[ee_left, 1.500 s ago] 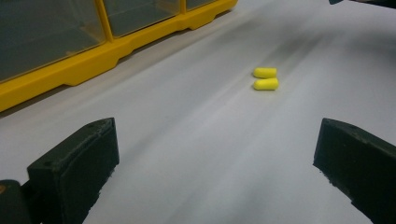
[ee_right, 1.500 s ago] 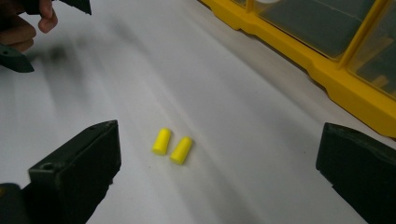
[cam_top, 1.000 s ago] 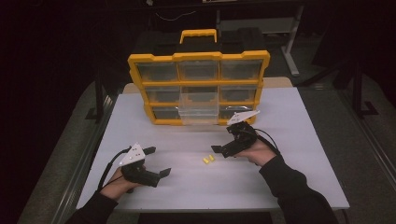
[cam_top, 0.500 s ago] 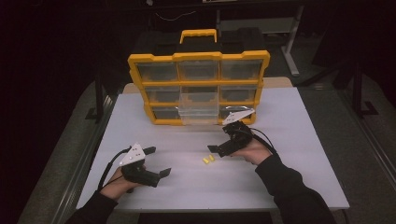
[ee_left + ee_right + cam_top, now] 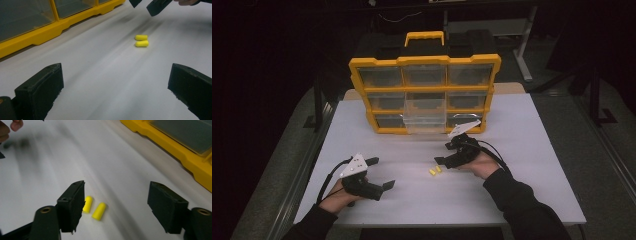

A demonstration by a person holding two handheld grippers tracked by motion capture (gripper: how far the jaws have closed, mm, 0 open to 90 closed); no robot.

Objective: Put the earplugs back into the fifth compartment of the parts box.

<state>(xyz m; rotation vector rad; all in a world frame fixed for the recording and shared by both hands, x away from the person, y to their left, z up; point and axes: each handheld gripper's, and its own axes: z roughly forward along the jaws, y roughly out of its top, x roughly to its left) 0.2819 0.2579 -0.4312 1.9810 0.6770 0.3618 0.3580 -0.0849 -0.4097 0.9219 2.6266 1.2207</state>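
While one clear drawer [image 5: 425,125] juts out, organizer [image 5: 425,92] drawers look empty

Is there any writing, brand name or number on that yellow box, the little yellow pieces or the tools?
No text can be read anywhere.
Yellow organizer box: no label or brand visible on its frame or handle.
Two yellow earplugs: plain, no marks.
Left gripper and right gripper: the grey plates on top look blank; anything on them is too small to tell.
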